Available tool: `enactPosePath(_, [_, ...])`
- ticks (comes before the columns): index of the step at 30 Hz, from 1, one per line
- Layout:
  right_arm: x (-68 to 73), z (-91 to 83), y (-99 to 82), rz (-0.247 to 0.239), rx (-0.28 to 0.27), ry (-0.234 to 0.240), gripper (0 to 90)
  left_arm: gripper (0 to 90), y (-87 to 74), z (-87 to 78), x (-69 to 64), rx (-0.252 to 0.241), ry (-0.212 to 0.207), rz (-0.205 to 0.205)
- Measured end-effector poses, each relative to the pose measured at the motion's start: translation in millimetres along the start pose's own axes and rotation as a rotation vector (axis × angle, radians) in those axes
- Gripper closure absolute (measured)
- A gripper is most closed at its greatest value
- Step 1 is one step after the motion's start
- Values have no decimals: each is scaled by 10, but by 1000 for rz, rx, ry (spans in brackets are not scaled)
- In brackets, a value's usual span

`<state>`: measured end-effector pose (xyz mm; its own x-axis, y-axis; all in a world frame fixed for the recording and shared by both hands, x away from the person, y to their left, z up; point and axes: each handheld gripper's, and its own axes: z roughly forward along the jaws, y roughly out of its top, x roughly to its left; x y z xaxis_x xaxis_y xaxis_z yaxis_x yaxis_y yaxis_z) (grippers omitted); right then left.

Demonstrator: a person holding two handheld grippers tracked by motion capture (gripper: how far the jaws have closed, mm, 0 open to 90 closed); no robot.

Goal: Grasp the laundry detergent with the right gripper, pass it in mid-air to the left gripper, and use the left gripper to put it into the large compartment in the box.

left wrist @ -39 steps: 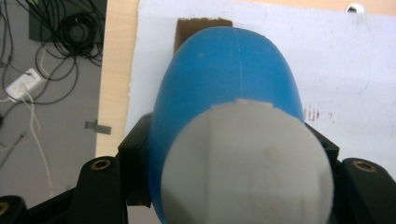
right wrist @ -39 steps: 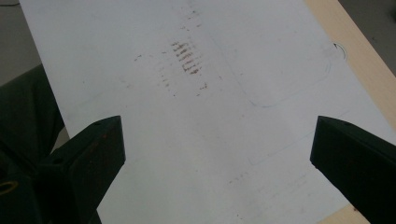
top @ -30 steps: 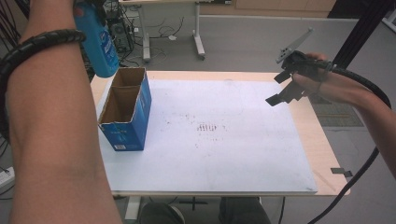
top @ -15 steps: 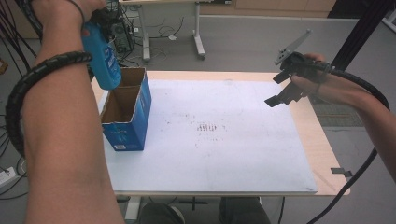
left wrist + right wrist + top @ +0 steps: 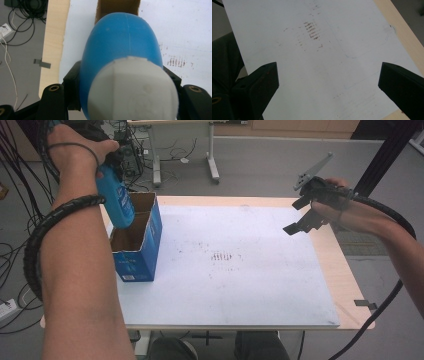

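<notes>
A blue bottle (image 5: pixel 116 196) with a white cap (image 5: pixel 132 91) hangs bottom-down, its lower end inside the mouth of the open blue cardboard box (image 5: pixel 142 255) at the table's left. My left gripper (image 5: pixel 122 82) is shut on the bottle near its cap, one black jaw on each side. The box's brown inside (image 5: pixel 117 8) shows beyond the bottle in the left gripper view. My right gripper (image 5: pixel 300 217) hovers above the table's right side, jaws wide apart with nothing between them; in the right gripper view (image 5: pixel 327 77) they frame bare white sheet.
A white sheet (image 5: pixel 240 270) with a brown smudge (image 5: pixel 222 256) covers most of the wooden table (image 5: pixel 345 270). Cables (image 5: pixel 15 245) and a power strip lie on the floor at the left. A second table's legs (image 5: pixel 212 160) stand behind.
My left hand has come down with the bottle, from above the box until its lower end sits in the box's opening. The right gripper has stayed where it was.
</notes>
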<state>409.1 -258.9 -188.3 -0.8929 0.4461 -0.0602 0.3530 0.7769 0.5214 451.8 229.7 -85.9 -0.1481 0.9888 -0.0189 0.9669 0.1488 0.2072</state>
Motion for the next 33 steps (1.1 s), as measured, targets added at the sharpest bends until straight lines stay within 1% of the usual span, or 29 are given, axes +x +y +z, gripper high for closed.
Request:
enactPosePath(4, [3,11,5,-1,2,-1,30,374,-22,119,20,12,6,-1])
enactPosePath(6, [2,17,7,-5,7,-6,30,374,-36,182,33,8,8,1])
enactPosePath(9, [10,26,15,-7,9,-4,30,373,-49,235,40,13,4,-3])
enactPosePath(15, [28,49,38,-12,12,-5,30,373,-86,379,52,14,-1,7])
enactPosePath(20, [35,67,48,-12,15,-3,30,373,-118,522,65,21,-5,7])
enactPosePath(23, [36,75,51,-13,17,-4,30,373,-133,601,66,26,-9,8])
enactPosePath(27, [34,93,52,-10,21,-3,30,373,-153,716,50,28,-8,23])
enactPosePath(33, [34,135,46,-8,30,2,30,373,-179,884,26,37,-12,34])
